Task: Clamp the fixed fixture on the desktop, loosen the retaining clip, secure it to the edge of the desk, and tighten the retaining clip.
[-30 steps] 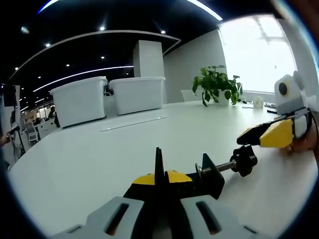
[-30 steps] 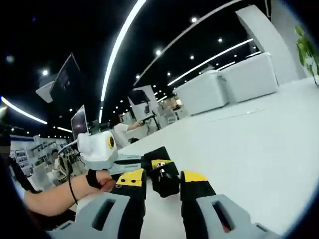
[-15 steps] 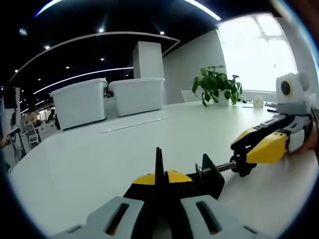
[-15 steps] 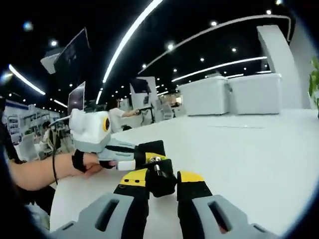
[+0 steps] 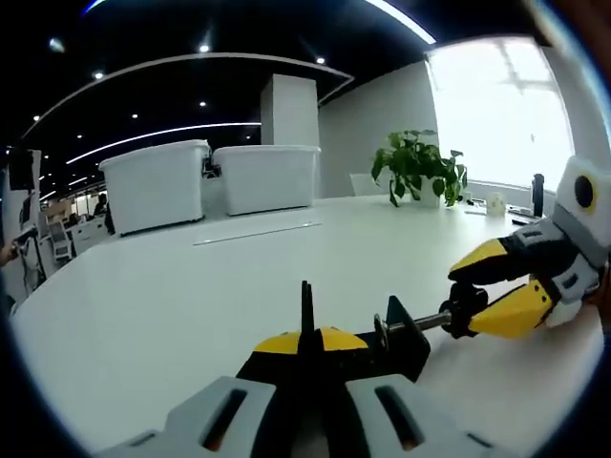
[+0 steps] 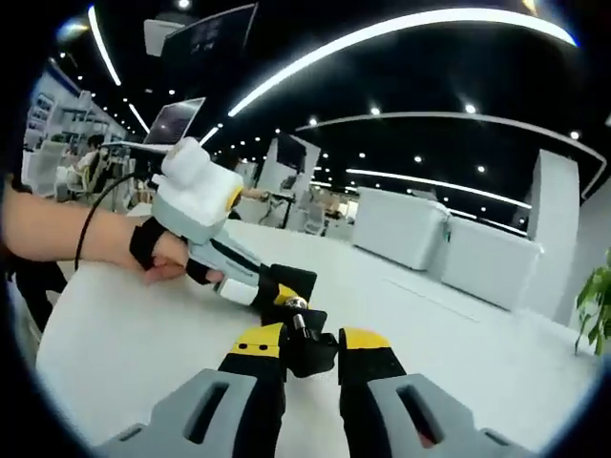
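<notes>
On the white table (image 5: 191,305), the left gripper (image 5: 307,345) has its jaws closed on the black clamp (image 5: 396,336); the right gripper (image 6: 310,345) pinches its screw knob (image 6: 307,351). No legible writing.

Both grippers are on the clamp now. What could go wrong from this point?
The left gripper pinches the black clamp fixture by a thin part; turning could twist it loose. The right gripper grips the small black round knob at its yellow tips, which may slip. The fixture sits on the white desk, away from any edge.
</notes>
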`<control>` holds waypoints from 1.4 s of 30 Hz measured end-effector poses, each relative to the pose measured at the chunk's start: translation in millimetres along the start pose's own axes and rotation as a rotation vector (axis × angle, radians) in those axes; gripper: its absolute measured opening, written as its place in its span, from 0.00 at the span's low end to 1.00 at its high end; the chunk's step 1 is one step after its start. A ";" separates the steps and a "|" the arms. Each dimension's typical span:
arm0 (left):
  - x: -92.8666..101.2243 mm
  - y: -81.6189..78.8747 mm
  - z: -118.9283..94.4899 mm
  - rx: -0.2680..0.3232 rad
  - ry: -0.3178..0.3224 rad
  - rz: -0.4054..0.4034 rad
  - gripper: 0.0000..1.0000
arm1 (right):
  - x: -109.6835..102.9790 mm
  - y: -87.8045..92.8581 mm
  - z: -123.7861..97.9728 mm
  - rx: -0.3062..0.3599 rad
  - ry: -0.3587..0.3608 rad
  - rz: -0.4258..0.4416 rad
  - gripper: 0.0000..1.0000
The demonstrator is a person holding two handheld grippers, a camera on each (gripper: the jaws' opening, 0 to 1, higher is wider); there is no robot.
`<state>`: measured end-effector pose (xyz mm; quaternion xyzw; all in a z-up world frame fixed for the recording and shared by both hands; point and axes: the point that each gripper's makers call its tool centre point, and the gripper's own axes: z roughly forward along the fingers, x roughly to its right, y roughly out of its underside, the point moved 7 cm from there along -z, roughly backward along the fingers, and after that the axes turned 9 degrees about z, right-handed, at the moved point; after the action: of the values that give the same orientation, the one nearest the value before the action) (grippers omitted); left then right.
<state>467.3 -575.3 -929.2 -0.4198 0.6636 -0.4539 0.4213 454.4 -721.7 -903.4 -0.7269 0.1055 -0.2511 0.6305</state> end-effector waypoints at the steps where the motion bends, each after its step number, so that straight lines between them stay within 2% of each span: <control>1: 0.1 0.0 0.0 0.000 -0.001 0.000 0.05 | -2.8 -0.5 -0.7 0.000 0.006 -0.063 0.20; 3: 0.4 -0.1 -0.2 0.000 -0.002 0.002 0.05 | -8.8 -1.5 -0.7 -0.003 0.029 -0.219 0.20; 4: 0.1 0.0 -0.1 -0.001 -0.005 0.002 0.05 | -10.5 -1.0 -0.6 -0.005 0.036 -0.242 0.20; 9: 0.1 0.1 0.2 -0.002 -0.011 0.001 0.05 | -6.3 0.0 1.5 -0.009 0.031 -0.213 0.19; 11: 0.5 0.2 0.2 -0.002 -0.011 0.002 0.05 | -7.9 0.1 2.0 -0.010 0.038 -0.268 0.19; 13: 1.0 0.2 0.1 -0.002 -0.012 0.004 0.05 | -10.4 0.5 2.8 -0.004 0.045 -0.375 0.19; 20: 1.8 0.0 0.1 -0.001 -0.014 0.010 0.05 | -9.4 0.9 4.3 -0.005 0.046 -0.372 0.20; 21: 1.9 0.0 0.1 -0.001 -0.014 0.011 0.05 | -10.7 0.8 4.3 -0.005 0.048 -0.390 0.20; 22: 1.9 0.0 0.1 -0.001 -0.015 0.011 0.05 | -11.1 0.1 4.5 -0.010 0.056 -0.446 0.20; 23: 2.1 0.0 0.1 -0.001 -0.015 0.013 0.05 | -14.4 -0.3 4.7 -0.012 0.062 -0.541 0.20; 24: 2.4 -0.1 0.1 -0.001 -0.017 0.016 0.05 | -15.2 0.5 5.0 -0.012 0.070 -0.565 0.20; 33: 2.7 -0.2 -0.6 -0.002 -0.018 0.019 0.05 | -15.2 0.2 4.8 -0.013 0.076 -0.537 0.20; 35: 2.6 -0.2 -0.6 -0.001 -0.017 0.020 0.05 | -12.6 -2.7 3.6 -0.004 0.070 -0.415 0.20; 36: 2.7 -0.2 -0.6 -0.001 -0.017 0.020 0.05 | -9.1 -6.2 2.3 0.006 0.073 -0.315 0.22; 39: 3.0 -0.3 -0.6 0.000 -0.019 0.028 0.05 | 9.9 -17.0 -5.6 0.088 0.044 0.090 0.29; 41: 3.1 -0.3 -0.5 0.001 -0.017 0.027 0.05 | 25.4 -15.0 -10.6 0.089 0.041 0.326 0.29; 42: 2.9 -0.4 -0.3 0.001 -0.015 0.027 0.05 | 28.5 -13.9 -11.3 0.095 0.026 0.386 0.29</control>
<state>466.2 -578.1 -929.3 -0.4139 0.6658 -0.4453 0.4326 470.8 -742.3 -882.4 -0.6592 0.2389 -0.1397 0.6992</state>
